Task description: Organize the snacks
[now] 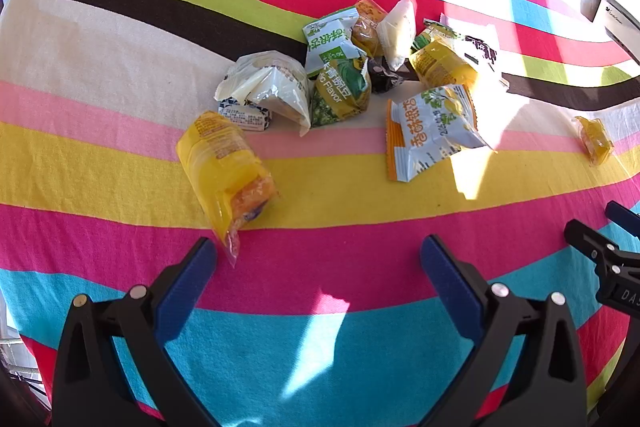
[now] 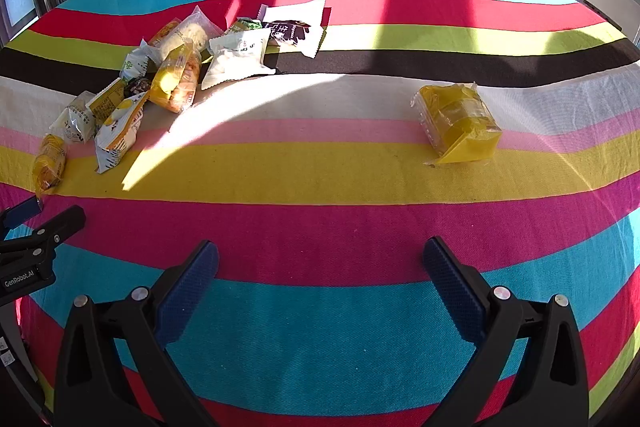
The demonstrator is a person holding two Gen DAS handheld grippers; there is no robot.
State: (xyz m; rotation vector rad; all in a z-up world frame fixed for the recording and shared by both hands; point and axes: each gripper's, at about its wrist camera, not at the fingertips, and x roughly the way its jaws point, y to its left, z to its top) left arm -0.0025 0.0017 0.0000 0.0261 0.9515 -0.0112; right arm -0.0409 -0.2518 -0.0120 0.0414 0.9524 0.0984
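Snacks in crinkly plastic wrappers lie on a table under a brightly striped cloth (image 2: 320, 327), most of them heaped toward the table's far left side. Both hand-held tools hover low over the near edge. The left gripper (image 1: 318, 255) has its blue-padded jaws spread wide with nothing between them, and so does the right gripper (image 2: 320, 259).

Just past the left gripper's left finger lies a long yellow see-through packet (image 1: 224, 167), its crimped end almost at the pad. Beyond it sits the jumbled pile of packets (image 1: 360, 67), with a white, orange-edged pouch printed with green leaves (image 1: 432, 131) at its near right. Well apart, toward the right side of the table, rests a single squat yellow see-through packet (image 2: 458, 123), ahead of the right gripper and a little to its right.

The step in hand looks like starting a sorted group, matching yellow with yellow. To do it well, I would shift the left gripper leftward so the near packet sits between the pads, close across its firm middle, not the slippery crimped tail, and lift it clear before carrying.
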